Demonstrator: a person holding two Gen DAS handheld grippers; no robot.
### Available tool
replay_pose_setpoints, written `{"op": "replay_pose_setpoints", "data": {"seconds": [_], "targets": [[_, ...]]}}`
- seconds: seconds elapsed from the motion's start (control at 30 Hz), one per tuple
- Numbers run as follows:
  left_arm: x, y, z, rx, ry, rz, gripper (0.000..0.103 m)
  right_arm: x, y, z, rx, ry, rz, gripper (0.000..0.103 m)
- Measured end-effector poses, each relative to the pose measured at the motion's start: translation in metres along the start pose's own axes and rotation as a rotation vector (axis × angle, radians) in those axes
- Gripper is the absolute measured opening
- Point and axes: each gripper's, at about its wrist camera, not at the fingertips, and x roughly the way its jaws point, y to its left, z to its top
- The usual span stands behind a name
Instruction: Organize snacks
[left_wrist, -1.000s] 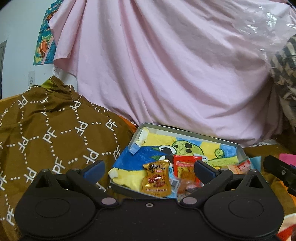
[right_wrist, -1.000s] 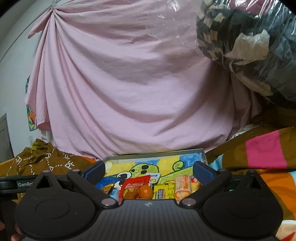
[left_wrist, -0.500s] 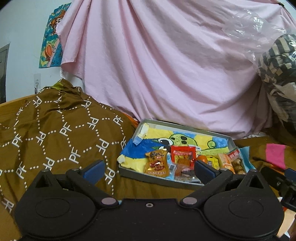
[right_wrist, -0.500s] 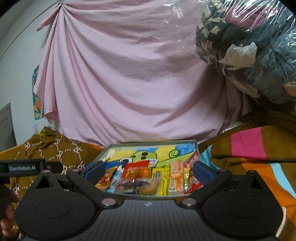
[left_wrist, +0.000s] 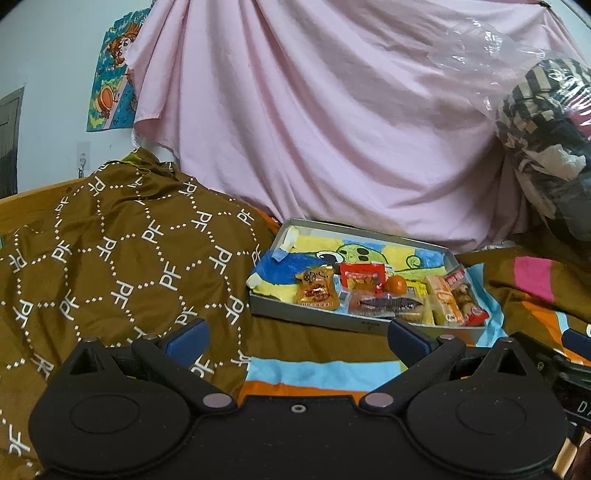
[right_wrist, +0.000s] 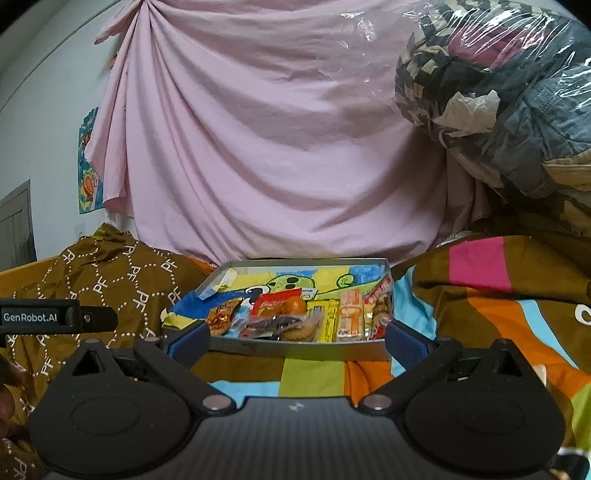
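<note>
In the left wrist view the left claw (left_wrist: 297, 338) fills the bottom of the frame with its 2 blue-tipped fingers spread wide and nothing between them. The metal tray (left_wrist: 321, 315) lies at centre right on a striped blanket (left_wrist: 321, 373), well beyond the fingertips. Snack packets crowd the tray's near edge: an orange packet (left_wrist: 317, 290) at the left, a red packet (left_wrist: 361, 279) behind it, a small orange ball (left_wrist: 396, 284), a clear dark-filled wrapper (left_wrist: 388, 303), and a red-and-white packet (left_wrist: 465, 297) at the right end. A brown patterned cloth (left_wrist: 110, 254) covers the left of the frame and a pink sheet (left_wrist: 332, 110) hangs across the top. In the right wrist view the right claw (right_wrist: 295, 338) is likewise wide open and empty at the bottom, with the tray (right_wrist: 295, 347) centred just past its fingertips.
</note>
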Motion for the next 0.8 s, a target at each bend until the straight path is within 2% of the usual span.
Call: {"op": "replay_pose_setpoints", "data": {"seconds": [0.2, 0.8], "targets": [[-0.014, 0.002, -0.017, 0.003, -0.022, 0.002, 0.102, -0.013, 0.003, -0.009, -0.001, 0.009, -0.011, 0.103], [-0.043, 0.03, -0.06, -0.016, -0.011, 0.017, 0.102, -0.04, 0.021, -0.035, 0.006, 0.089, -0.033, 0.103]]}}
